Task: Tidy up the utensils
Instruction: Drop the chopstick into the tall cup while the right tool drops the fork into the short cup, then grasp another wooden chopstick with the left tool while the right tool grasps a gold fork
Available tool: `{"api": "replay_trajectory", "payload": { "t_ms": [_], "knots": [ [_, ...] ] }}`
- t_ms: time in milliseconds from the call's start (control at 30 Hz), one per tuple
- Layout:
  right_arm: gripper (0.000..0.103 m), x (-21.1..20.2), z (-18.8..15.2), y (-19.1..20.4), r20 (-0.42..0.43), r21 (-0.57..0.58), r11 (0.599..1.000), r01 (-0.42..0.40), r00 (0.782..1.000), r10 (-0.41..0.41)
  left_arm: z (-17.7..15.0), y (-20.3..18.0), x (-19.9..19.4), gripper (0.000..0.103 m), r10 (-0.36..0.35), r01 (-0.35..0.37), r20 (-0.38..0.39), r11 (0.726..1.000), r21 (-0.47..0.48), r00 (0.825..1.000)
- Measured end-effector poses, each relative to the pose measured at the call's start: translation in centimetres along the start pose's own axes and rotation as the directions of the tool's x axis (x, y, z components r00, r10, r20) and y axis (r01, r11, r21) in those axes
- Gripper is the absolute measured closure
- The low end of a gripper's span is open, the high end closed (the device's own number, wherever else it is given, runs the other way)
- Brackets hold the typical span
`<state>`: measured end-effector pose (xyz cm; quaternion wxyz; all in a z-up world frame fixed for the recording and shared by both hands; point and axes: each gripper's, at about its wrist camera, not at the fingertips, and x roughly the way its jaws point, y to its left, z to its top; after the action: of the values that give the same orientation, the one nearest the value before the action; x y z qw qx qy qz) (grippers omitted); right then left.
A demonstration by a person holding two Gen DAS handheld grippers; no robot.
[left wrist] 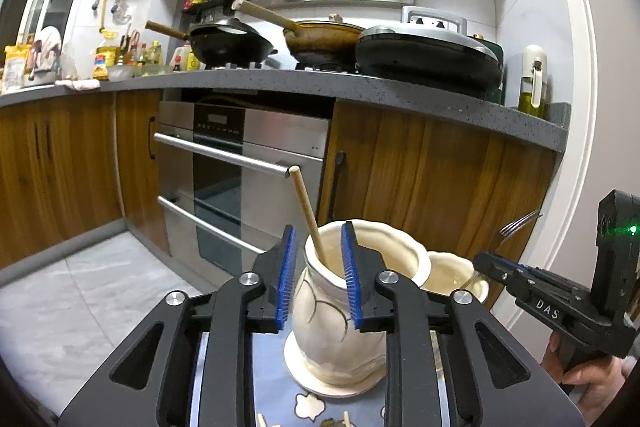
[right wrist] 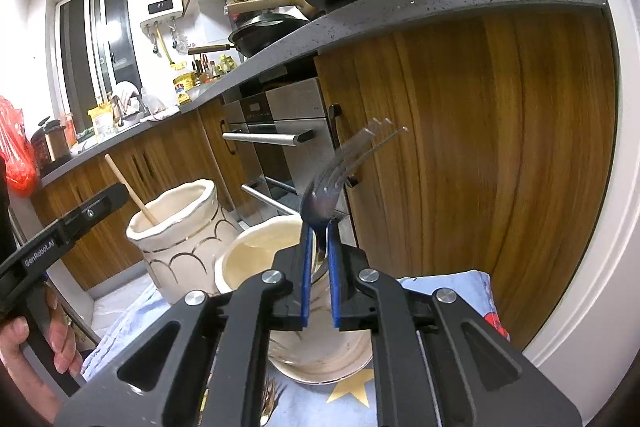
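The left gripper (left wrist: 318, 275) is standing with its jaws parted a little, the blue pads straddling the near rim of a cream jar (left wrist: 340, 311) without pressing on it. A wooden stick (left wrist: 306, 213) is leaning inside that jar, its top end poking up and to the left (nothing is gripping it).

The right gripper (right wrist: 320, 275) is keeping its jaws narrow, a slim gap showing between the pads, and a metal fork (right wrist: 340, 171) is rising from between them with its tines up and blurred; whether the pads are actually pinching the handle I cannot tell. The fork is hanging over the mouth of a second cream jar (right wrist: 256, 251), which is standing just beside the first one, on its right.

Both jars are sitting on a pale blue patterned cloth (right wrist: 444, 287). A hand (left wrist: 592, 383) is gripping the right gripper's handle. Behind, wooden cabinets (left wrist: 420, 171) and a steel oven (left wrist: 240, 163) are sitting under a grey speckled counter (left wrist: 280, 83) carrying pans.
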<state>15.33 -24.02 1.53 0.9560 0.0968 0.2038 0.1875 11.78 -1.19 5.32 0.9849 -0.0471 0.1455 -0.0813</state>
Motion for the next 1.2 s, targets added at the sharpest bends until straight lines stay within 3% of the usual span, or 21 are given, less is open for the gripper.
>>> {"api": "replay_trajectory", "payload": {
  "t_ms": [100, 200, 233, 367, 433, 467, 633, 733, 967, 1200],
  "knots": [
    [0.068, 0.0, 0.0, 0.1, -0.003, 0.0, 1.0, -0.004, 1.0, 0.004, 0.0, 0.1, -0.1, 0.075, 0.009, -0.009, -0.006, 1.0, 0.002, 1.0],
    [0.062, -0.2, -0.1, 0.4, -0.009, -0.007, 1.0, -0.001, 1.0, 0.001, -0.2, 0.3, -0.5, 0.07, 0.014, -0.014, -0.01, 1.0, -0.002, 1.0],
    [0.054, -0.2, -0.1, 0.5, -0.012, -0.01, 1.0, 0.002, 1.0, -0.003, -0.3, 0.3, -0.7, 0.065, 0.02, -0.02, -0.014, 1.0, -0.005, 1.0],
    [0.042, -1.0, -0.2, 1.2, -0.036, -0.022, 1.0, 0.017, 0.999, -0.018, -0.8, 0.3, -1.9, 0.047, 0.032, -0.033, -0.024, 0.999, -0.023, 0.999],
    [0.024, -1.7, -0.5, 1.3, -0.042, -0.018, 0.999, 0.033, 0.999, -0.034, -1.2, 0.0, -2.7, 0.035, 0.046, -0.047, -0.025, 0.999, -0.025, 0.999],
    [0.021, -2.2, -0.8, 1.2, -0.048, -0.007, 0.999, 0.039, 0.998, -0.04, -1.3, -0.1, -3.0, 0.027, 0.057, -0.057, -0.024, 0.998, -0.024, 0.998],
    [0.012, -4.1, -2.1, 1.0, -0.064, 0.052, 0.998, 0.031, 0.998, -0.028, -2.5, -0.2, -5.6, 0.009, 0.115, -0.116, -0.036, 0.993, -0.032, 0.993],
    [0.004, -5.5, -3.0, 1.5, -0.05, 0.049, 0.998, 0.034, 0.998, -0.032, -3.0, -0.1, -6.8, 0.006, 0.141, -0.142, -0.04, 0.989, -0.033, 0.989],
    [0.004, -7.5, -4.9, 3.3, -0.029, -0.006, 0.998, 0.061, 0.998, -0.061, -4.7, 0.0, -8.6, 0.005, 0.212, -0.212, -0.07, 0.977, 0.003, 0.975],
    [0.005, -8.7, -6.3, 4.5, -0.002, -0.056, 0.993, 0.106, 0.994, -0.106, -6.5, 0.8, -9.4, 0.005, 0.23, -0.232, -0.108, 0.973, 0.0, 0.967]
  ]
}}
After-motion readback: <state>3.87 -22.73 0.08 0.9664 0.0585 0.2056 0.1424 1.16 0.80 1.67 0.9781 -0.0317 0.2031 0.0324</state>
